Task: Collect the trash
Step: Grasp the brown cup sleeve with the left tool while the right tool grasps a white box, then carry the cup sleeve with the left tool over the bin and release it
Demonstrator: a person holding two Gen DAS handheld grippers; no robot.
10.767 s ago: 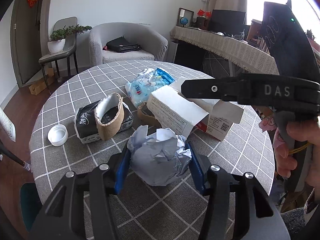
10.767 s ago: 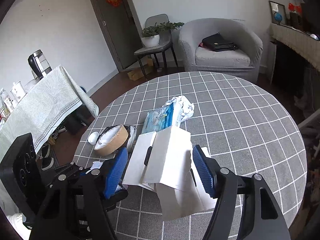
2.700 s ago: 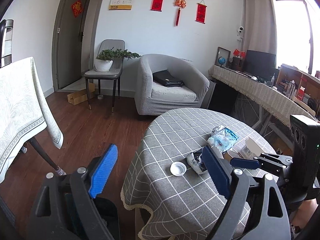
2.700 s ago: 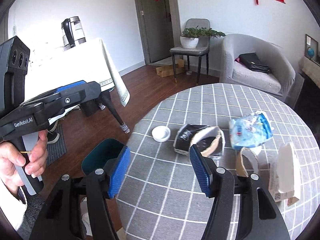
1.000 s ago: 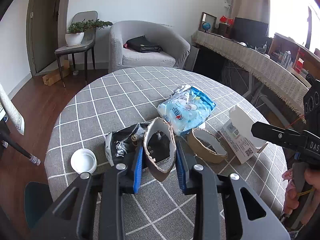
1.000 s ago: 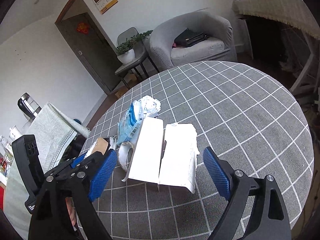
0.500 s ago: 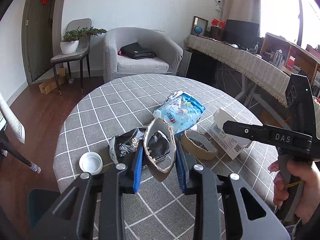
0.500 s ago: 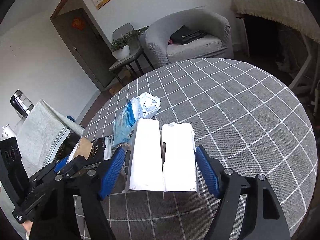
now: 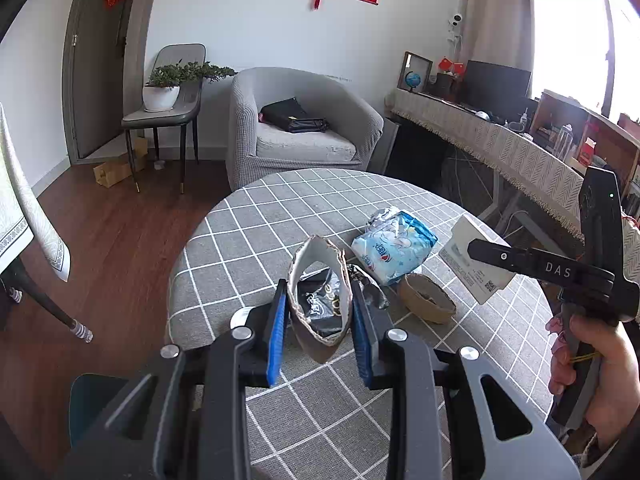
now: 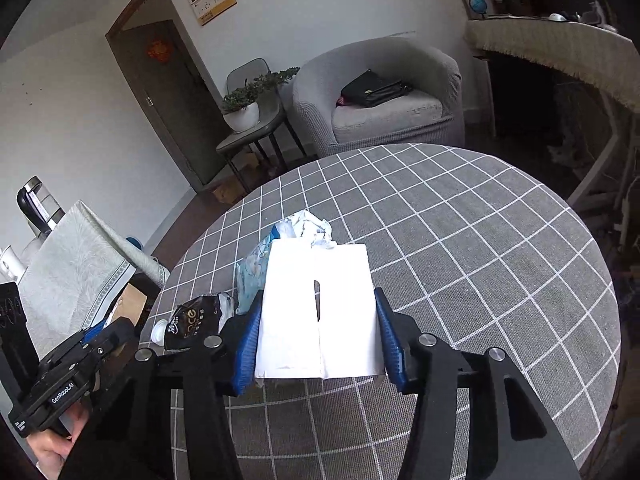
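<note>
In the left wrist view my left gripper is shut on a squashed brown cardboard ring, held just above the checked round table. Behind it lie a black packet, a blue-and-white snack bag and a second cardboard ring. In the right wrist view my right gripper is closing on a white box, its blue pads touching the box's two sides. The box hangs tilted off the table. A white cap lies by the table's edge.
A teal bin stands on the wooden floor below the table's left edge. A cloth-covered table is to the left. A grey armchair and a chair with a potted plant stand behind, with a long desk at the right.
The right jaws have narrowed from wide apart until the pads touch the white box. The left gripper has drawn back and up with the cardboard ring still in it.
</note>
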